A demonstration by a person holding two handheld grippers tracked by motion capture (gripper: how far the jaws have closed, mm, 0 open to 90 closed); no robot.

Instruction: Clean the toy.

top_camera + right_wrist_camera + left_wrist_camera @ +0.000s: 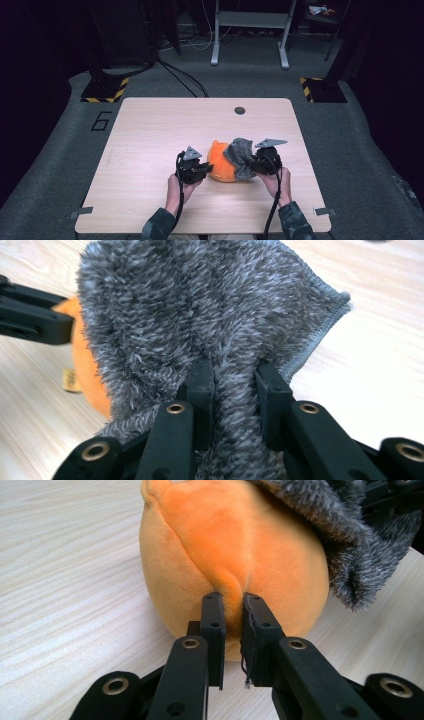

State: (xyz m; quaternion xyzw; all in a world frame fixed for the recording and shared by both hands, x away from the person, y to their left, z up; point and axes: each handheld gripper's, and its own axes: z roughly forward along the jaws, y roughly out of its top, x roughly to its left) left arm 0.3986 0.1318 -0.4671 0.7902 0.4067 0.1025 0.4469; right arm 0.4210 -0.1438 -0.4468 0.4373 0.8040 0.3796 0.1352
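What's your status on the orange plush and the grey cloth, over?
Left gripper pinching a fold of the orange plush. Right gripper clamped on the grey cloth, draped over the plush. Nothing in the way.

The table (150, 140) has a light wooden top with rounded corners and a small dark round hole (240, 110) near its far edge. An orange plush toy (222, 164) lies directly on the wood, a little right of the middle and near the front. A grey fluffy cloth (240, 155) hangs over the toy's right side. The table stands on a grey carpet floor (60, 165).
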